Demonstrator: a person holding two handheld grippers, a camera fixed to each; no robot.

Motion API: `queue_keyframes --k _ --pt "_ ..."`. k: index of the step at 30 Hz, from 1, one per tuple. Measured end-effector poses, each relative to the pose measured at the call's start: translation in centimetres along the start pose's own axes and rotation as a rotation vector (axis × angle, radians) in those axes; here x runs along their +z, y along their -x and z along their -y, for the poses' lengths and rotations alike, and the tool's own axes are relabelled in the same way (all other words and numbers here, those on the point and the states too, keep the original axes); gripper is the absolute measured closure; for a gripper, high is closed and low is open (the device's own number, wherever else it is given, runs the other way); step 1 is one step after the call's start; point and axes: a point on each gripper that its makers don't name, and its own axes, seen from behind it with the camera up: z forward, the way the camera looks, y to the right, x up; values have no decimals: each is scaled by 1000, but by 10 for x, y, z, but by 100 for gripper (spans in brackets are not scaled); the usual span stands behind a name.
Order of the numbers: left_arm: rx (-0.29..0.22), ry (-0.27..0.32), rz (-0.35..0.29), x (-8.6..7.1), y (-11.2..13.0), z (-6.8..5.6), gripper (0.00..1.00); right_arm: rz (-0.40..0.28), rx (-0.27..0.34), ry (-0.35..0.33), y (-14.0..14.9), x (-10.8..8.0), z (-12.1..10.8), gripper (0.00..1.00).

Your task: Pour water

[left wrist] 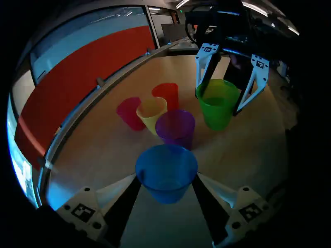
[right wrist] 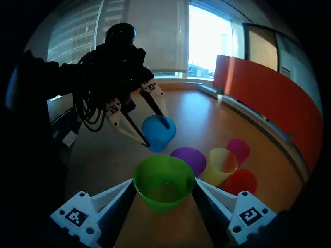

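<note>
Left gripper view | left gripper point(left wrist: 166, 178) pinching blue cup point(left wrist: 166, 171) | right gripper point(left wrist: 217, 102) pinching green cup point(left wrist: 217, 105)

The left claw point(left wrist: 166, 177) and right claw point(right wrist: 164, 181) are white, with black-and-white square markers point(left wrist: 82, 212), dark screws point(left wrist: 96, 225) and looping black cables point(right wrist: 89, 111).

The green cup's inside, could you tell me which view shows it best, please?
The right gripper view: it looks down into the green cup close up, showing its bottom. The left gripper view shows it farther off, mostly from the side, in the right gripper.
</note>
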Motion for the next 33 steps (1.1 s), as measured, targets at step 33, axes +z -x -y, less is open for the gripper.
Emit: queue_keyframes --k 33 --pt "-10 47 34 15 15 -9 16 69 -24 -10 26 7 -3 9"
